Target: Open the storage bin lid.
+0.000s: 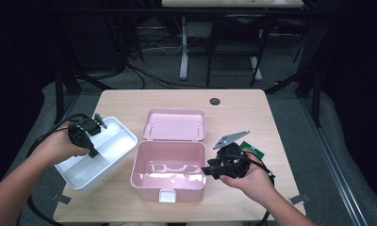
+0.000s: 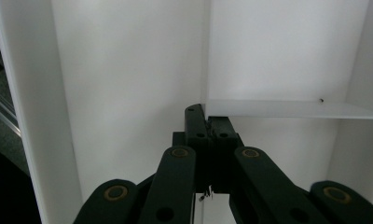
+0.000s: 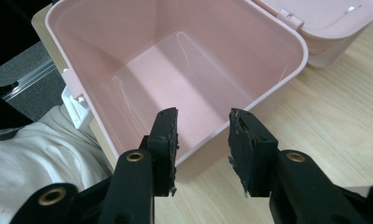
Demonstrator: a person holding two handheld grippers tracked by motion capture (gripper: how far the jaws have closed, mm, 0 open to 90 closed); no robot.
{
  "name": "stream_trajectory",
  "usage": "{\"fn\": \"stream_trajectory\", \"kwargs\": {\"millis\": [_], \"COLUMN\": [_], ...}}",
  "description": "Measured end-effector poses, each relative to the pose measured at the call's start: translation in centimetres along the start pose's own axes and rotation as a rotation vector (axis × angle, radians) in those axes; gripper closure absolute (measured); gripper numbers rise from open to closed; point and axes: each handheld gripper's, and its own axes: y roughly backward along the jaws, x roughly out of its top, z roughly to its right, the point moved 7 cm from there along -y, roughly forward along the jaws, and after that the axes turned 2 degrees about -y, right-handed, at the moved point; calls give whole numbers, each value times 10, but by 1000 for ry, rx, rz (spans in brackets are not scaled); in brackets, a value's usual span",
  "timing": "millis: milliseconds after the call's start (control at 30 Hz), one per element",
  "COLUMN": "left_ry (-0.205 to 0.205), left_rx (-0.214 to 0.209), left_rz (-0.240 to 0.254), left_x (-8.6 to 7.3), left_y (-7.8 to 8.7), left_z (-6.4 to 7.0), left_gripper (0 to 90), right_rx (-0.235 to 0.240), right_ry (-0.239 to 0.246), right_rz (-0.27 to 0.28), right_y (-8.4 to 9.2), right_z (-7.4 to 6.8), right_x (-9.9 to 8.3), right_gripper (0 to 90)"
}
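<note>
A white tray (image 1: pixel 118 136) with a thin divider lies at the table's left. My left gripper (image 1: pixel 93 153) reaches down into it. In the left gripper view the jaws (image 2: pixel 208 123) are pinched together on the end of the divider (image 2: pixel 287 108), with white tray walls all around. An open pink box (image 1: pixel 168 162) stands at the middle, its lid (image 1: pixel 175 125) folded back flat behind it. My right gripper (image 1: pixel 206 169) sits at the box's right wall. Its jaws (image 3: pixel 203 135) stand apart, one over the inside and one outside, and the pads do not press the pink wall (image 3: pixel 268 79).
A small green circuit board (image 1: pixel 251 149) lies on the wooden table (image 1: pixel 243 113) just behind the right hand. The box's white latch (image 1: pixel 167 196) points at the table's front edge. A dark round hole (image 1: pixel 215 101) sits near the far edge. Table legs and cables stand beyond.
</note>
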Motion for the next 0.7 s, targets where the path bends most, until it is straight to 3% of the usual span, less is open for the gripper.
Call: {"fn": "stream_trajectory", "kwargs": {"millis": [100,333,700], "left_ry": [21,25,42], "left_rx": [0,21,-13], "left_rz": [5,4,-13], "left_x": [-4,-2,14], "left_y": [-4,-17,-61], "left_z": [-6,-11,-9], "left_gripper": [891,891,890], "right_rx": [-3,-6,-10], "right_ry": [3,5,12], "right_rz": [-3,-4,-3], "right_y": [0,0,1], "right_z": [-1,0,1], "right_x": [1,0,-1], "right_gripper": [618,602,571]}}
